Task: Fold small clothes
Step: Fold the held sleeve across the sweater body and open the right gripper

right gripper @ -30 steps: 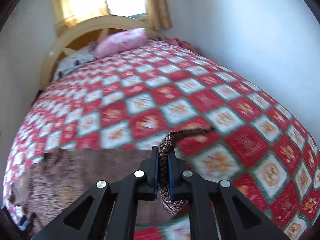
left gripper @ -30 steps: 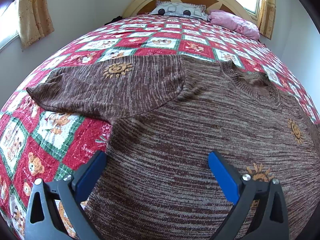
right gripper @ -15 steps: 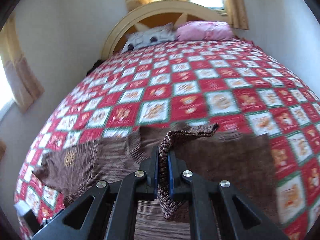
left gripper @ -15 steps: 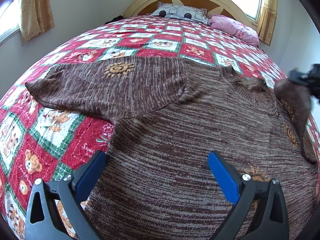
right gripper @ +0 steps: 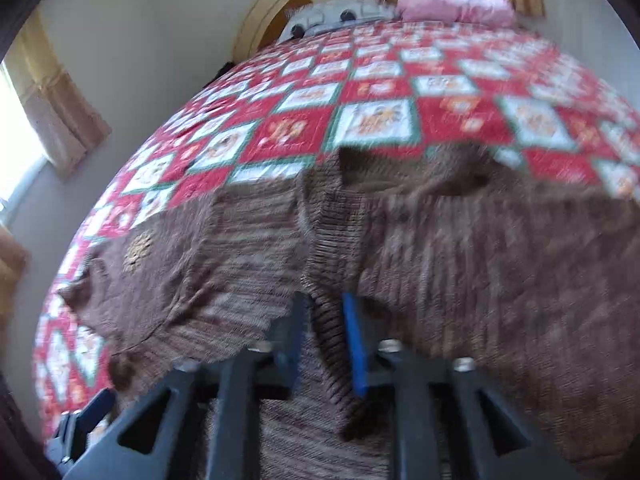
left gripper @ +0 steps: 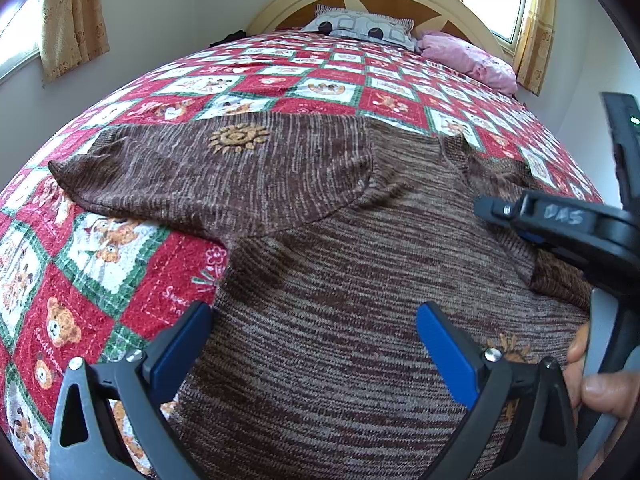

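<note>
Left wrist view: a brown marled knit sweater [left gripper: 340, 280] is seen spread on the red-and-white teddy-bear patchwork bedspread [left gripper: 132, 272], one sleeve [left gripper: 208, 176] not yet folded. The left gripper [left gripper: 314, 344] is held spread wide and empty. The right gripper [right gripper: 323, 344] is pinched on the other sleeve's ribbed cuff [right gripper: 320, 248], laid over the body. Most folding is judged undone.

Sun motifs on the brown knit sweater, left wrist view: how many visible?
2. One orange embroidered sun sits on the spread left sleeve of the brown knit sweater; one orange embroidered sun shows low on the right, partly behind the left hand-held gripper. Folded cloth may hide more.
</note>
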Motion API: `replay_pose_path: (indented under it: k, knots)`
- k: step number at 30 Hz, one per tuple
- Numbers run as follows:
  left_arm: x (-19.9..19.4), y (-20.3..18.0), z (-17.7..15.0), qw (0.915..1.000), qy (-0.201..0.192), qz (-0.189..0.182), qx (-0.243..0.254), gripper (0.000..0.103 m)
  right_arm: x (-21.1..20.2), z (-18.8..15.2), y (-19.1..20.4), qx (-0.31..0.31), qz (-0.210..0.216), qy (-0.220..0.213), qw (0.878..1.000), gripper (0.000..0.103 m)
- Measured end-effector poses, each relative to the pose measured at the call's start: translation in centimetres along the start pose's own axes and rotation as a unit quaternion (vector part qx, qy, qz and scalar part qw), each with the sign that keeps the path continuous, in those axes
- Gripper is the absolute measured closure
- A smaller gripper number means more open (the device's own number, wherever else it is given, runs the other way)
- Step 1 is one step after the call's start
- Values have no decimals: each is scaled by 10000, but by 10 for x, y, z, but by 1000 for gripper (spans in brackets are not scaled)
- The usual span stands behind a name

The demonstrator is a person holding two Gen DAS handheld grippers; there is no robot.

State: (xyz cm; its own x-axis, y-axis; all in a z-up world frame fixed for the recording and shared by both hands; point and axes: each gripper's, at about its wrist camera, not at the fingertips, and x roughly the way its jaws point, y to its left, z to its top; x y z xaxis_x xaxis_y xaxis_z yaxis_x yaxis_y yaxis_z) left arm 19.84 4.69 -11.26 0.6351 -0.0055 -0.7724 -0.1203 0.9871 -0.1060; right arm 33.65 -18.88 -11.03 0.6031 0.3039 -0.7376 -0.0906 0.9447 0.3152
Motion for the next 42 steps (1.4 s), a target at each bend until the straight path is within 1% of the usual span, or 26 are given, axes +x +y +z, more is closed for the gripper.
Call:
replay_pose_path:
  k: [2,3,4,5,6,7,10,13,14,15,17,20,22,27,28,29,30,31,32,33,34,36,39,41,42]
  knots:
    - [0,0,0,10000,2,6,4,0,-10,-2,2,35,270,-54,9996,51]
    - [0,0,0,10000,3,6,5,0,-18,-3,3,24,304,-126,9995,51]
    - [0,0,0,10000,2,3,1,0,-30,-6,4,-43,281,-316,9991,51]
    - [0,0,0,10000,3,5,3,0,-43,-10,4,-134,151,-540,9983,51]
    - [0,0,0,10000,2,5,3,0,-56,-15,1,-234,-160,-738,9969,51]
    - [0,0,0,10000,2,6,4,0,-62,-18,-2,-273,-386,-808,9956,51]
    - [0,0,0,10000,9,25,17,0,-95,-36,-24,-350,-1332,-917,9862,51]
    - [1,-1,0,10000,16,43,31,0,-122,-55,-46,-663,-1924,-851,9754,51]
    - [1,-1,0,10000,16,45,32,0,-128,-60,-54,-760,-2024,-786,9732,51]
    - [1,-1,0,10000,17,49,35,0,-135,-67,-65,-833,-2056,-658,9729,51]
    - [2,-1,1,10000,23,64,46,0,-143,-76,-83,-781,-2084,-453,9739,51]
    - [3,-2,1,9999,32,105,75,0,-142,-84,-105,-710,-2098,-160,9750,51]
    - [4,-2,1,9999,41,127,93,0,-131,-85,-105,-780,-1918,1,9783,51]
    - [4,-2,1,9998,48,146,107,0,-124,-79,-88,-902,-1478,74,9849,51]
    - [5,-2,2,9998,51,155,112,0,-121,-80,-84,-998,-1493,116,9837,51]
    - [5,-2,2,9998,52,162,117,0,-118,-81,-81,-1124,-1677,117,9793,51]
    - [5,-2,2,9998,53,163,119,0,-118,-84,-77,-1242,-1938,79,9731,53]
    - [5,-2,2,9998,54,162,118,0,-119,-85,-79,-1247,-2081,42,9701,60]
    - [6,-1,2,9998,55,161,118,0,-120,-84,-84,-1120,-2018,56,9730,77]
    - [6,-2,2,9998,55,163,119,0,-124,-82,-93,-855,-1924,36,9776,80]
    - [5,-2,2,9998,54,165,120,0,-128,-81,-100,-637,-1891,-46,9799,80]
    - [5,-2,2,9998,52,159,115,0,-132,-82,-109,-422,-1965,-152,9795,80]
    - [5,-2,2,9998,54,165,118,0,-138,-90,-124,54,-1714,-247,9849,80]
    - [5,-2,2,9998,55,166,120,0,-140,-94,-120,-52,-1658,-226,9859,76]
    - [5,-2,2,9998,53,161,115,0,-141,-94,-118,-103,-1660,-197,9859,71]
